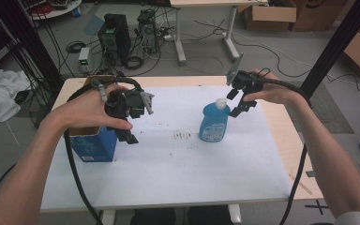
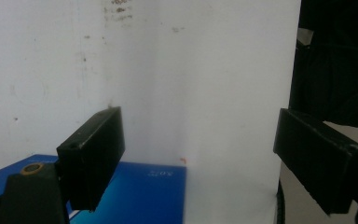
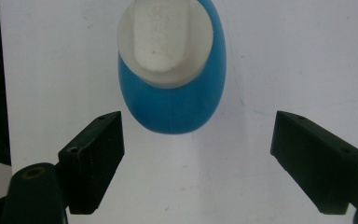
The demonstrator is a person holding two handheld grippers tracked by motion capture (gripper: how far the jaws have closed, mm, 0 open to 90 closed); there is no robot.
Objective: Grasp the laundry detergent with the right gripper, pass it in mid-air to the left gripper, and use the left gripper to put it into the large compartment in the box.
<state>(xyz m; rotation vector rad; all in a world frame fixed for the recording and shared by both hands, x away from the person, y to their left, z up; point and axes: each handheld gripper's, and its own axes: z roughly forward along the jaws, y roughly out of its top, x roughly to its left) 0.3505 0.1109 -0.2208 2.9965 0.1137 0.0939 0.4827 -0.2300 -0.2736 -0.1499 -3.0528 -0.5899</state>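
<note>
A blue bottle (image 1: 214, 123) with a white cap (image 1: 221, 103) stands upright near the middle of the white table sheet (image 1: 168, 164). My right gripper (image 1: 236, 102) hovers open just right of and above the cap; in the right gripper view the bottle (image 3: 177, 100) and its cap (image 3: 164, 39) lie below, ahead of the spread jaws. My left gripper (image 1: 129, 124) is open and held above the right end of a blue open-topped box (image 1: 93, 144). The box's edge (image 2: 135, 191) lies under the left gripper's jaws.
The table's wooden edge (image 1: 290, 140) runs beyond the sheet at the right. Dark smudges (image 1: 183, 136) mark the sheet left of the bottle. Behind the table the floor holds computer towers (image 1: 115, 37), cables, another desk and cardboard boxes (image 1: 269, 16). A black post (image 1: 337, 42) stands at the right.
</note>
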